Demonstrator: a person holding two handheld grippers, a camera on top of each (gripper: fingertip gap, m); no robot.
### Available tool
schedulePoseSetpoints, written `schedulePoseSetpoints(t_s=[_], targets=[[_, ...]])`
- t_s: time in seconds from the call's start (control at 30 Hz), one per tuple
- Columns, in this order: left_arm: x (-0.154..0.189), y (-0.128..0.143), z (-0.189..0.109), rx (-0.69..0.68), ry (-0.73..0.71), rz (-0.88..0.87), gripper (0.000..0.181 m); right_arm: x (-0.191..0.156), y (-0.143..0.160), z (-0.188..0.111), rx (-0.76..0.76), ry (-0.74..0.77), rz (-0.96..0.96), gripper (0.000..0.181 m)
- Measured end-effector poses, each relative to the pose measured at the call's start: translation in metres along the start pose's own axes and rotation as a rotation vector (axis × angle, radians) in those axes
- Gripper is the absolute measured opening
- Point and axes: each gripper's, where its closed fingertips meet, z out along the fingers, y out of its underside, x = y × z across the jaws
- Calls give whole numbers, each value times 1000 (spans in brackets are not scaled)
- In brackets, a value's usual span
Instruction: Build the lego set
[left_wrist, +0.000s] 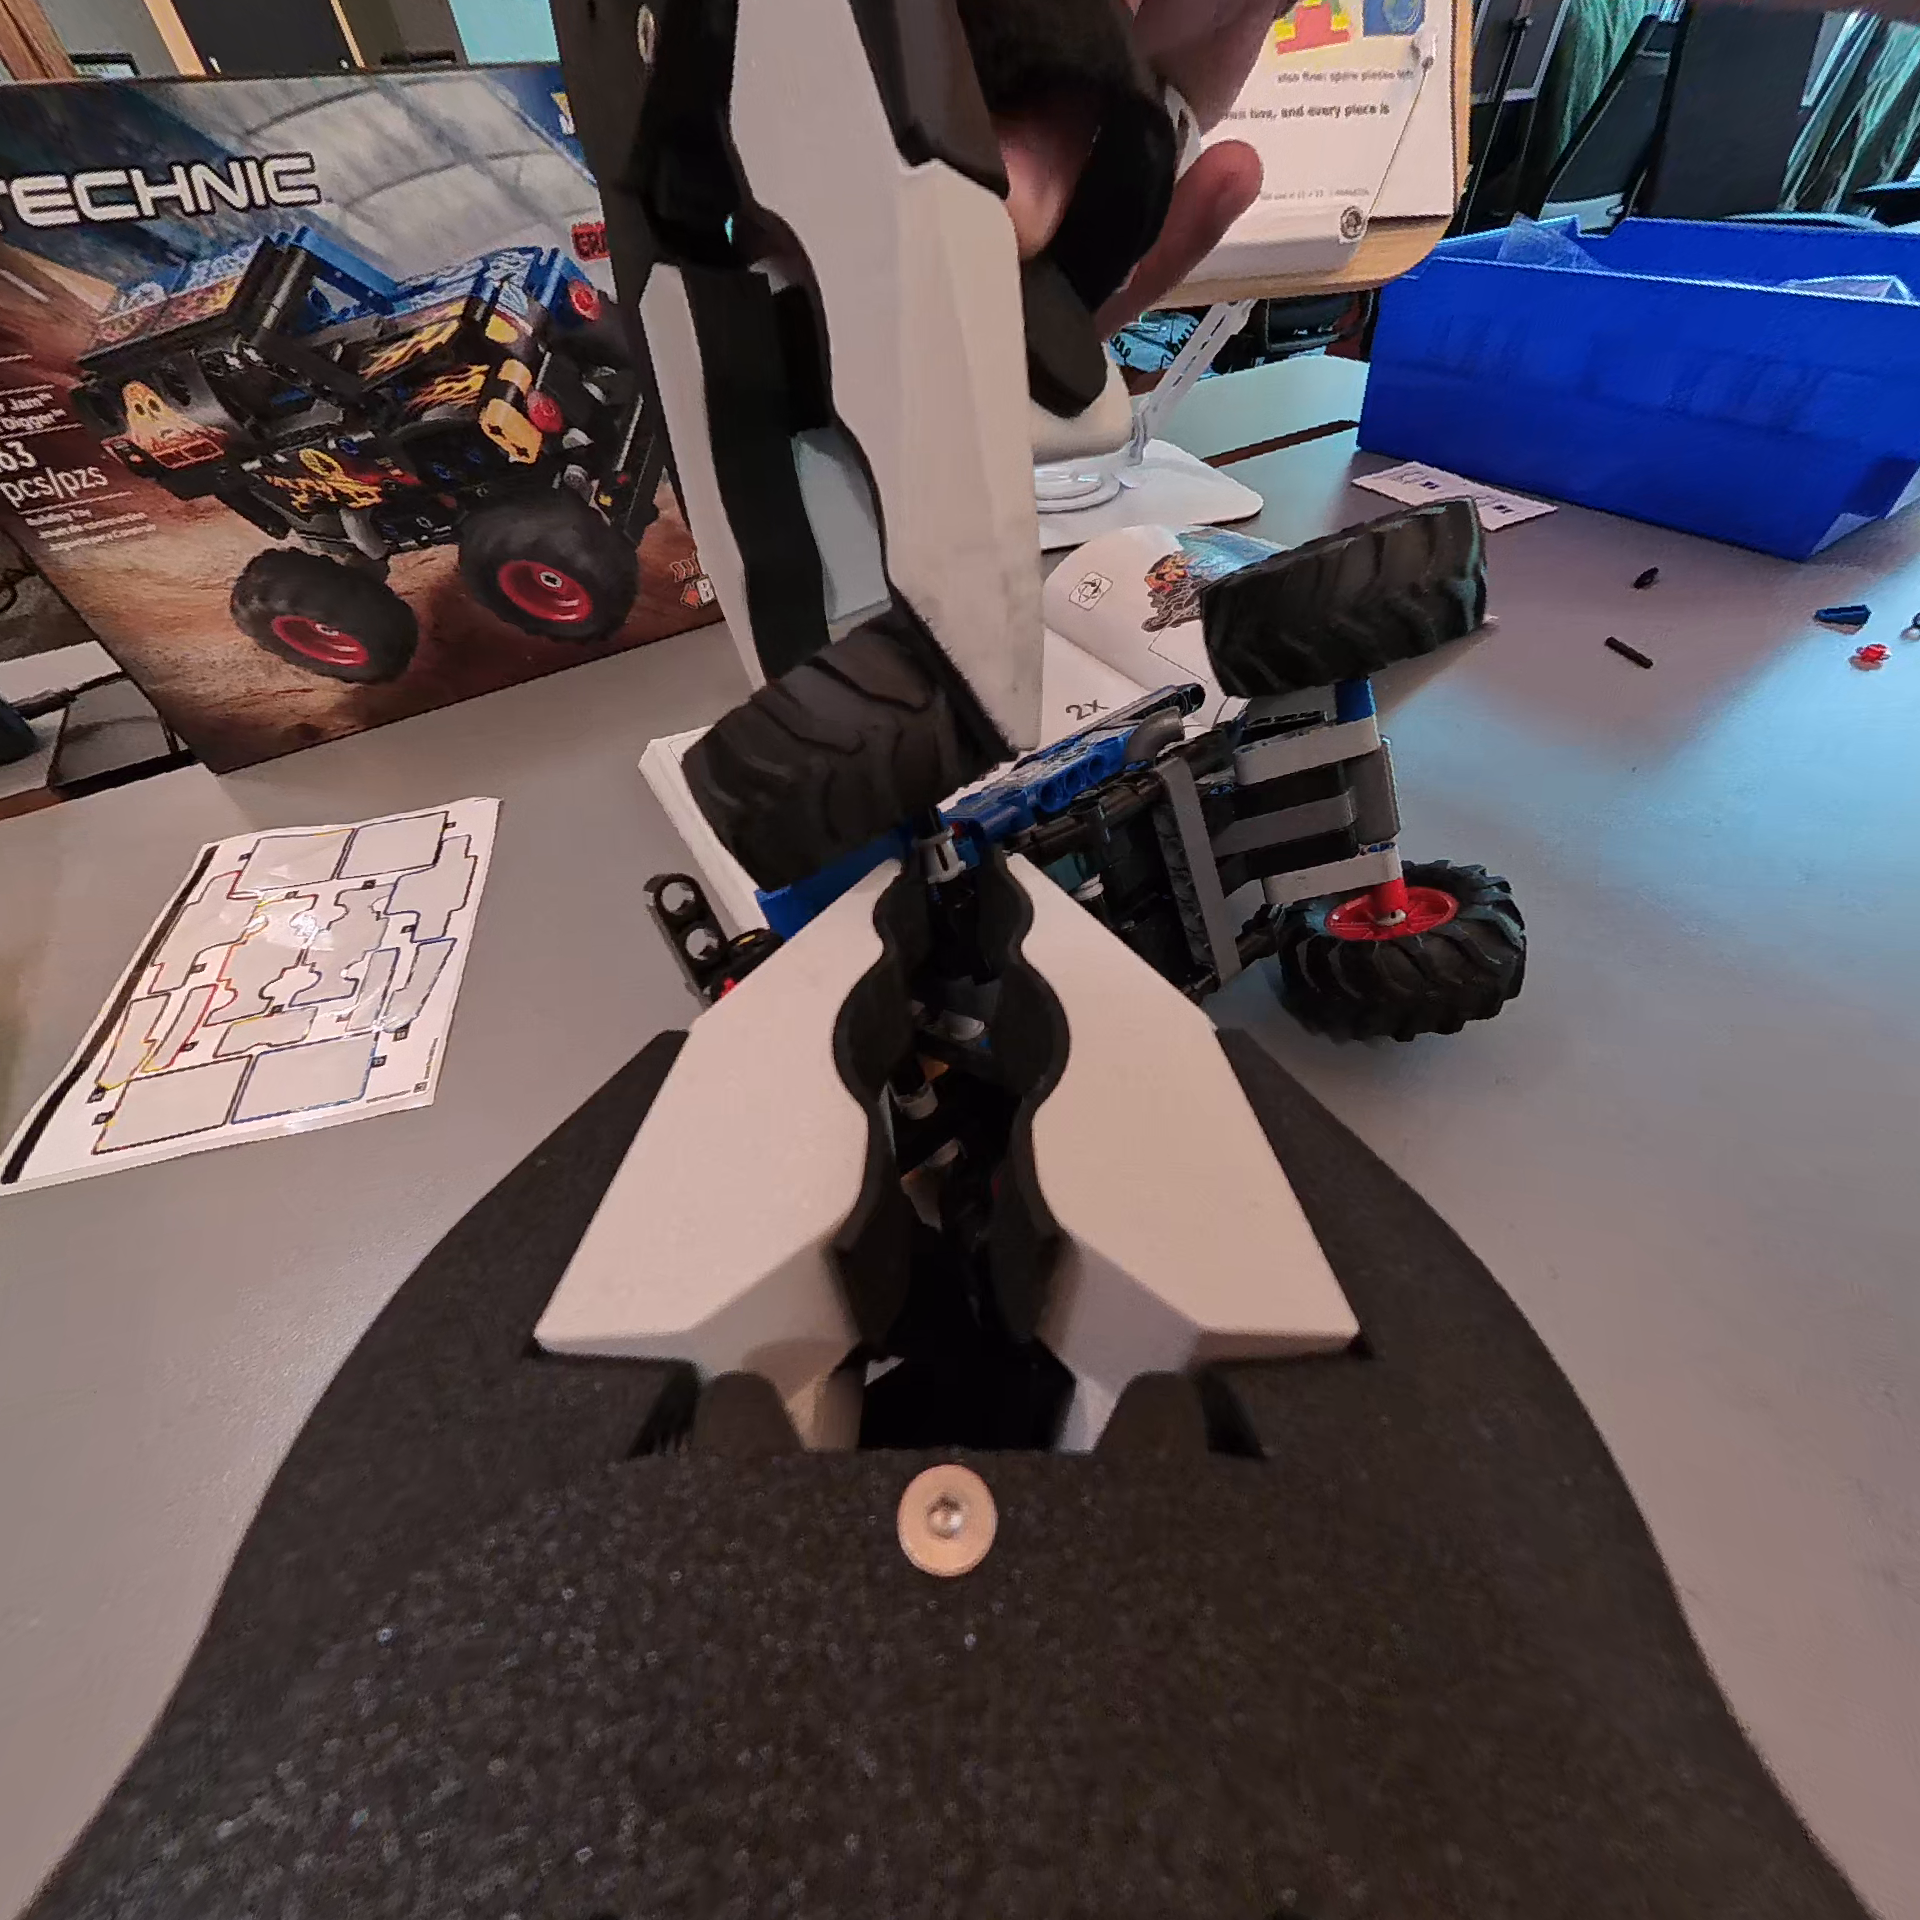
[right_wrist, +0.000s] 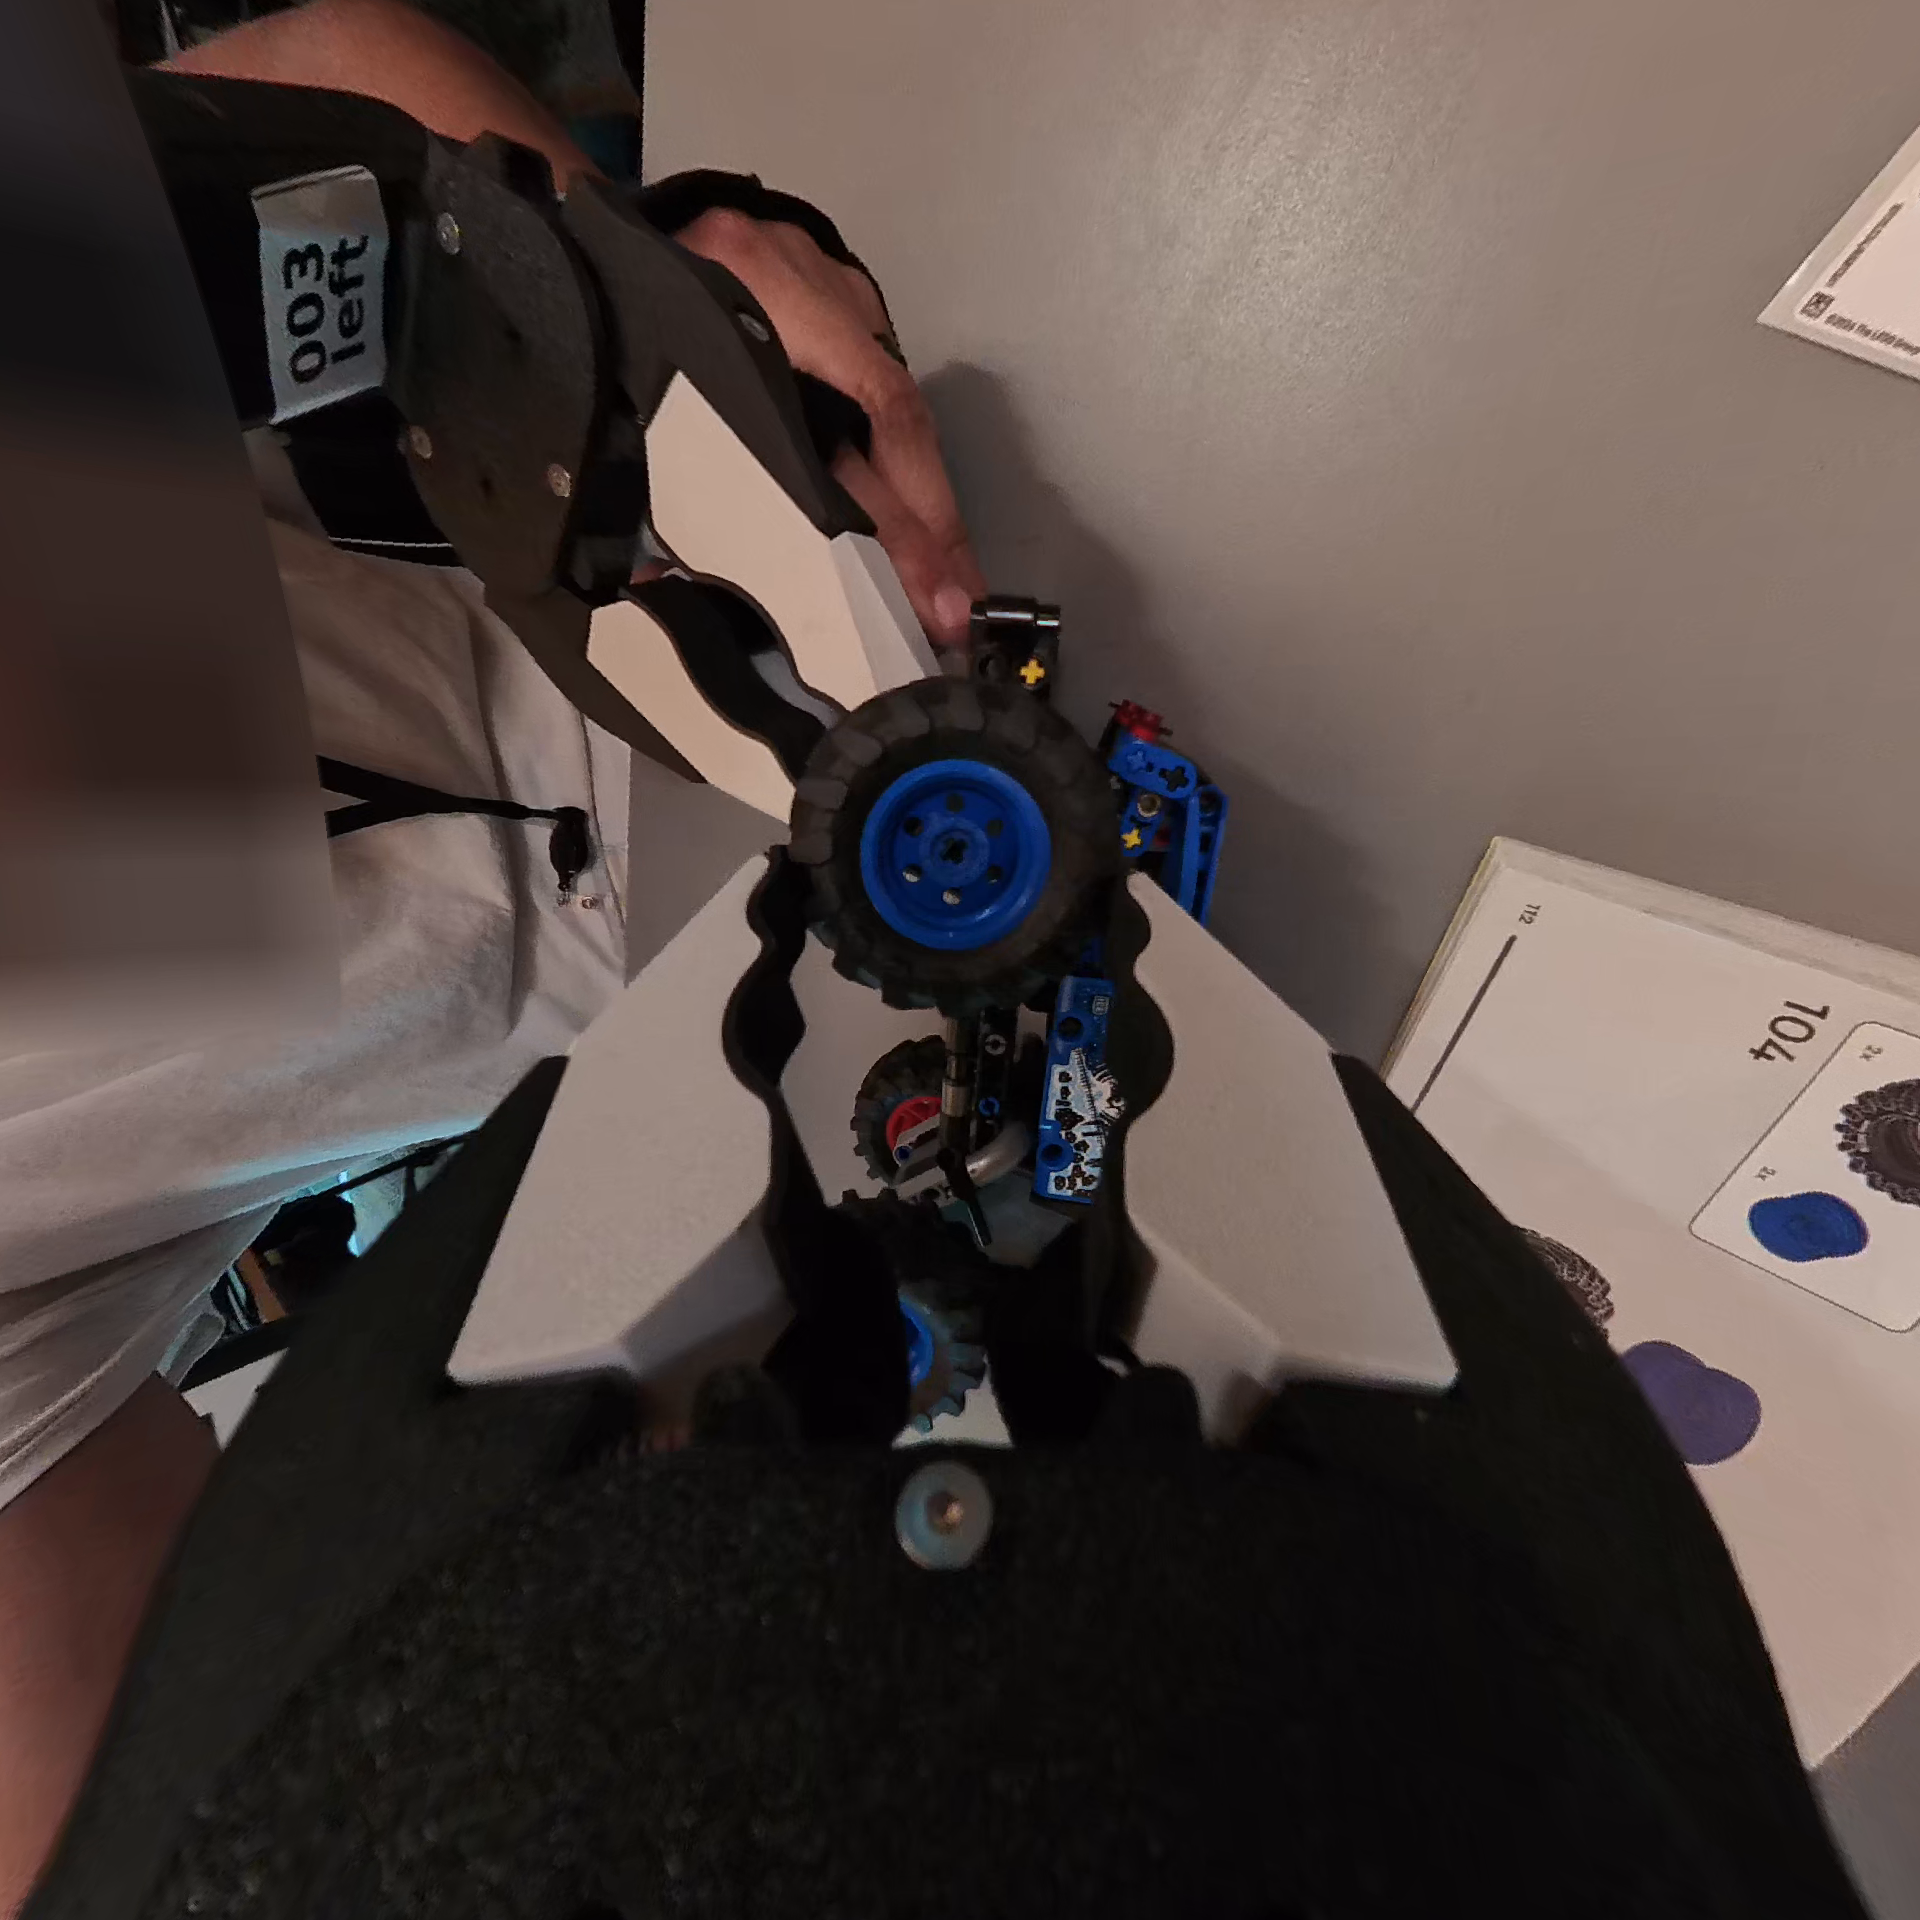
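The lego truck (left_wrist: 1174, 831) lies on its side on the grey table (left_wrist: 520, 1299). It has one wheel with a red hub (left_wrist: 1397, 945) and another tyre (left_wrist: 1345, 603) at its far end. My left gripper (left_wrist: 951, 894) is shut on the truck's black and blue frame at the near end. My right gripper (left_wrist: 883, 665) comes down from above and is shut on a black tyre (left_wrist: 842, 748). In the right wrist view that wheel has a blue hub (right_wrist: 951, 852) and sits between my right gripper's (right_wrist: 951, 899) jaws against the truck (right_wrist: 1075, 1101). The left gripper (right_wrist: 790, 696) shows at the upper left.
The set's box (left_wrist: 312, 416) stands at the back left. A sticker sheet (left_wrist: 260, 987) lies left of the truck. The open instruction booklet (right_wrist: 1662, 1039) lies under and behind the truck. A blue bin (left_wrist: 1642, 384) stands at the back right, with small loose parts (left_wrist: 1631, 652) near it. My left and right fingertips are right by each other.
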Motion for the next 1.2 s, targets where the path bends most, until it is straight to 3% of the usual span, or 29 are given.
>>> schedulePoseSetpoints(t_s=[0.6, 1.2], targets=[[0, 0, 0, -1, 22, -26, 7, -7, 1, -1, 7, -11, -40, 58], [0, 0, 0, -1, 26, -28, 7, -4, 2, -1, -36, 90, -98, 58]])
